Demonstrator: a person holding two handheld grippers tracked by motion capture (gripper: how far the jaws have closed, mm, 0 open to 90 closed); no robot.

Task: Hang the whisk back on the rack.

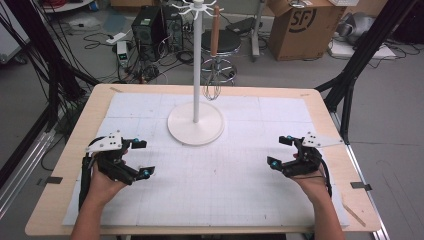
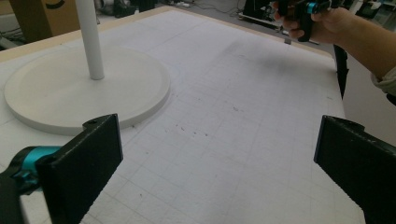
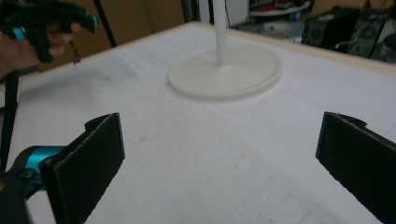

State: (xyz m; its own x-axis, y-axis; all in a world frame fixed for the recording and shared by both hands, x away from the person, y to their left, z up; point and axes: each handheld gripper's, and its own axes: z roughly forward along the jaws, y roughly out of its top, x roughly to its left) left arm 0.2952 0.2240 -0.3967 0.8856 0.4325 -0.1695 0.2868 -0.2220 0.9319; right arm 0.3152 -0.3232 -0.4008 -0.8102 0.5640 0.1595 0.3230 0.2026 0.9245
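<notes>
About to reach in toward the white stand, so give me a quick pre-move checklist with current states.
1. Left gripper open, nothing between the jaws: ok.
2. Right gripper open, nothing between the jaws: ok.
3. White stand upright, its base flat on the mat: ok.
4. Mat between both grippers and the stand free of obstacles: ok.
5. Whisk hanging from the stand's top hooks, secure on its hook: cannot tell.
6. Both grippers apart from each other, at opposite sides of the table: ok.
</notes>
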